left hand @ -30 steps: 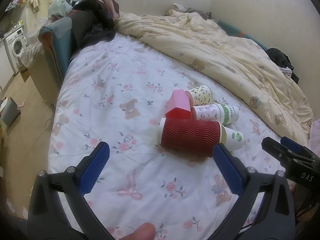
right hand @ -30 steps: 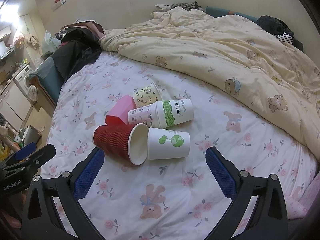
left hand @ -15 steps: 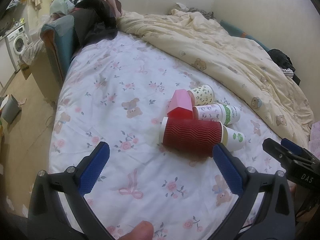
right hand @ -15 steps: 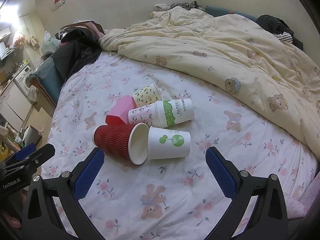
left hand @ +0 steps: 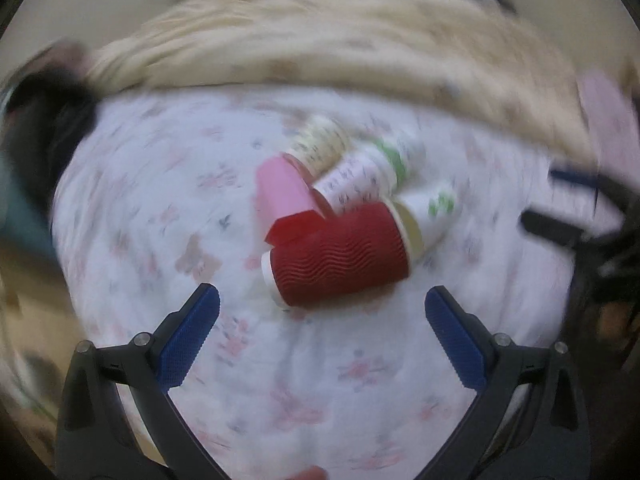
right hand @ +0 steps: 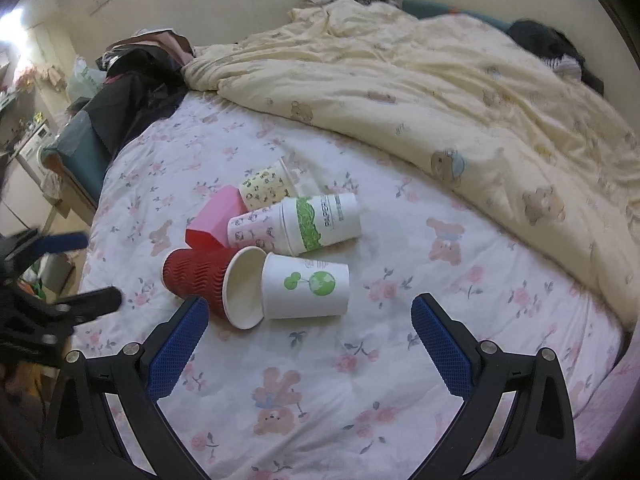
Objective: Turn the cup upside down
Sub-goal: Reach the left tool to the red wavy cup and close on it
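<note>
Corrugated red cup point(right hand: 196, 278) looks light and crushable; grip its ribbed mid-wall gently. Left tongs point(left hand: 322, 306) and right tongs point(right hand: 310, 314) gape, holding nothing.

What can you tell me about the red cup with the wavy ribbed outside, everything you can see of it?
The red cup is a paper cup with a wavy corrugated red sleeve, a plain cream inside and a pale rolled rim. It lies on its side on the floral bedsheet, mouth toward the white cup with the green globe print, whose end meets that rim. A pink and red carton sits against its far side. It looks empty and undented. Neither gripper touches it; the left gripper is open just short of it.
</note>
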The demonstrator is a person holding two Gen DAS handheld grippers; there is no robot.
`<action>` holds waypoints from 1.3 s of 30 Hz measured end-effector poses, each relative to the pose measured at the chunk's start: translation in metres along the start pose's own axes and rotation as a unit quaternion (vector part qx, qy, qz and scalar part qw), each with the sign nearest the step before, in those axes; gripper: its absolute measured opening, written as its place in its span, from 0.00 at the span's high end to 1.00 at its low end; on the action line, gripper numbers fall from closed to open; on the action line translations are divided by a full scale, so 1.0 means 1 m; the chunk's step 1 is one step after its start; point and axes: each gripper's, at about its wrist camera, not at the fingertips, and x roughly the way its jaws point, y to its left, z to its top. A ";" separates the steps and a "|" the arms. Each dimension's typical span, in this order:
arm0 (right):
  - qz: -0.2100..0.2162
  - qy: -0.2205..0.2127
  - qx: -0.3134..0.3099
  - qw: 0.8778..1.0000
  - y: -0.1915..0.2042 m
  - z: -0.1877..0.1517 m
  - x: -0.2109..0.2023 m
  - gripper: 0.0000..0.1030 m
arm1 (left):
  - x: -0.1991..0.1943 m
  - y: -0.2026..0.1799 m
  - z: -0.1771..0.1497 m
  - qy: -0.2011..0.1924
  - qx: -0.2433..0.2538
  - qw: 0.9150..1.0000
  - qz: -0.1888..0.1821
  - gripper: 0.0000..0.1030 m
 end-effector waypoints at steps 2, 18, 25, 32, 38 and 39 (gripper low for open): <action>0.008 0.013 0.017 1.000 -0.005 0.000 0.006 0.00 | 0.019 -0.006 0.011 0.045 0.065 0.997 0.002 0.08; 0.031 0.064 0.050 0.996 -0.016 -0.004 0.029 0.00 | 0.124 -0.041 0.036 0.222 0.266 0.938 -0.023 0.22; 0.028 0.073 0.063 0.995 -0.020 -0.006 0.033 0.00 | 0.136 -0.049 0.035 0.219 0.300 0.929 -0.003 0.21; 0.024 0.074 0.071 0.994 -0.024 -0.006 0.032 0.00 | 0.147 -0.064 0.019 0.211 0.321 0.923 0.016 0.26; 0.026 0.072 0.073 0.994 -0.025 -0.006 0.030 0.00 | 0.124 -0.065 0.023 0.191 0.283 0.940 -0.013 0.32; 0.028 0.071 0.073 0.994 -0.024 -0.006 0.030 0.00 | 0.116 -0.063 0.022 0.187 0.269 0.945 -0.020 0.32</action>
